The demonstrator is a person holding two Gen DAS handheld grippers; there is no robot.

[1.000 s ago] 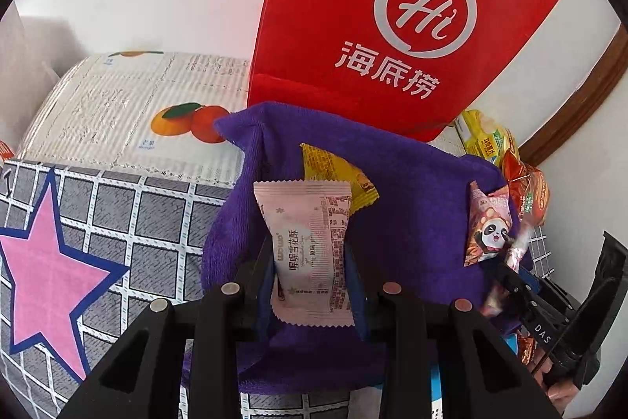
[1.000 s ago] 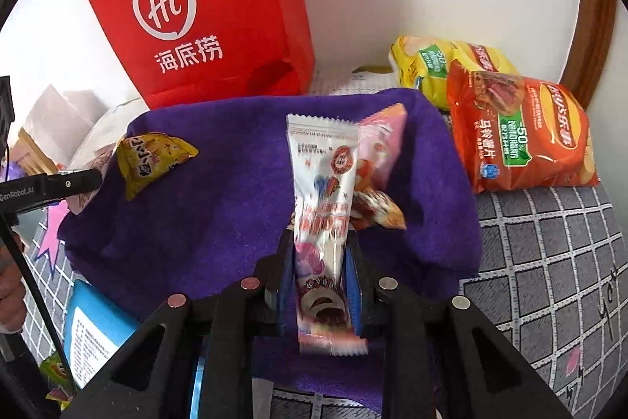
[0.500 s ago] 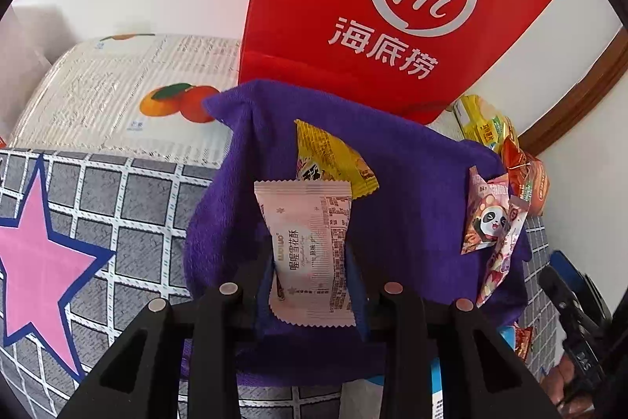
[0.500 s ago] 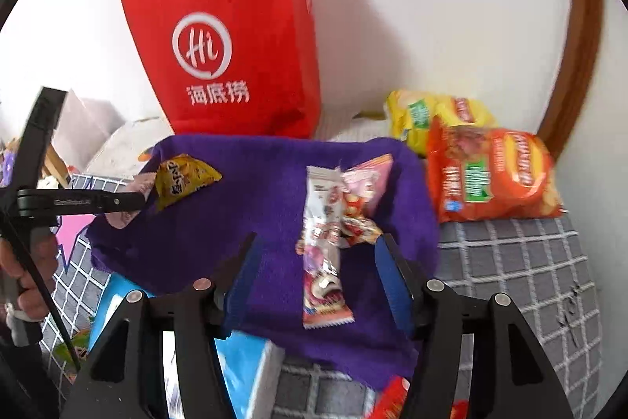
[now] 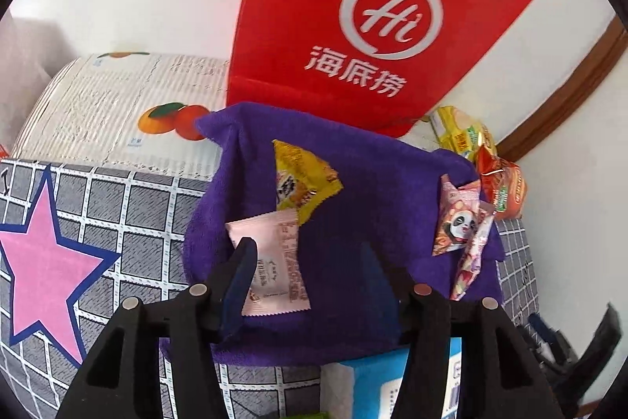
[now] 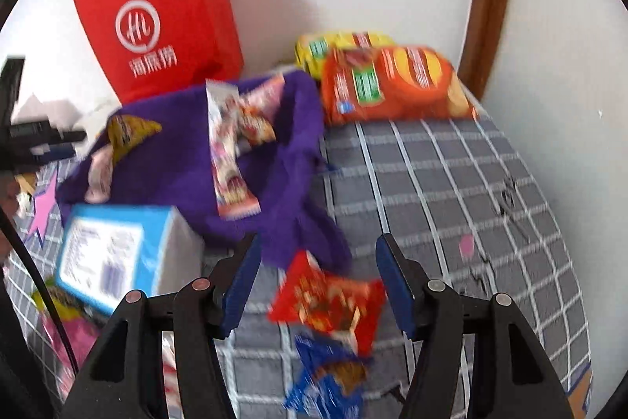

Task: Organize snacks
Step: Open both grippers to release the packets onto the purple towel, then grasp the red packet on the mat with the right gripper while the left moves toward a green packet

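Note:
A purple cloth [image 5: 369, 191] lies on the checked cover and holds several small snacks. My left gripper [image 5: 310, 256] is open over its near edge. A pink snack packet [image 5: 274, 262] lies on the cloth just inside the left finger, with a yellow packet [image 5: 302, 179] behind it. A panda packet [image 5: 455, 222] and a long white packet [image 5: 473, 254] lie at the cloth's right. My right gripper [image 6: 318, 254] is open and empty above a red snack packet [image 6: 329, 301] and a blue one [image 6: 325, 379] on the cover. The long white packet [image 6: 227, 156] lies on the cloth [image 6: 274, 175] beyond it.
A red paper bag [image 5: 373, 18] stands against the wall behind the cloth. Orange [image 6: 392, 81] and yellow chip bags [image 6: 333, 44] lie at the back right. A blue box [image 6: 114, 254] sits at the cloth's near left. A cardboard fruit box [image 5: 117, 112] is at the left.
My left gripper opened and let go of the pink packet, which now lies on the cloth. My right gripper, open since releasing the long white packet, pulled back and swung right over the red packet.

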